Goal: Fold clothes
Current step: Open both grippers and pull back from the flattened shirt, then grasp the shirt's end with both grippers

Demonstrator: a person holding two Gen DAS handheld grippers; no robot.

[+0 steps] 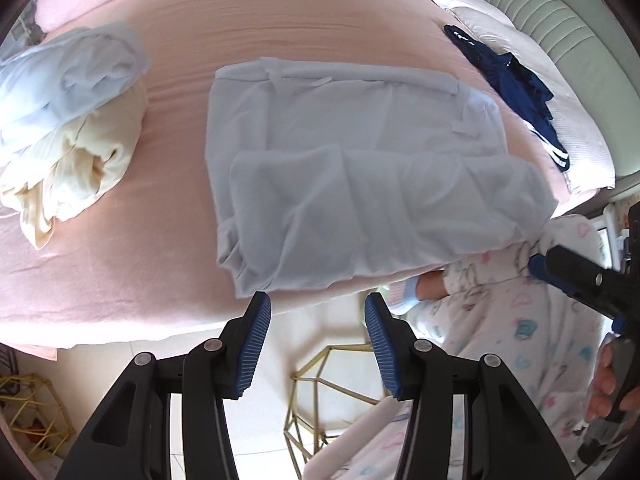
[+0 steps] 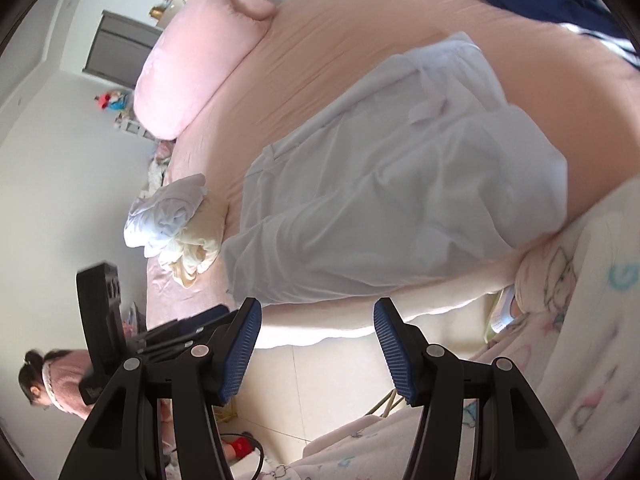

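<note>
Premises: a domestic bedroom. A bed (image 1: pixel 304 20) under a pink sheet fills most of both views, with a pink pillow (image 2: pixel 192 64) at one end and a padded headboard (image 1: pixel 560 24) alongside. Loose garments (image 1: pixel 68 108) lie on the sheet; the floor (image 2: pixel 320 380) is pale tile.

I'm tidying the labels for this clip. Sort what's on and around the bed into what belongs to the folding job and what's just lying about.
Part of the job:
- pale grey garment, partly folded, mid-bed
- crumpled white and cream clothes
- navy garment
- left gripper and right gripper, jaws open, empty

Just lying about:
- pink pillow
- gold wire stand on the floor
- pink bedsheet
</note>
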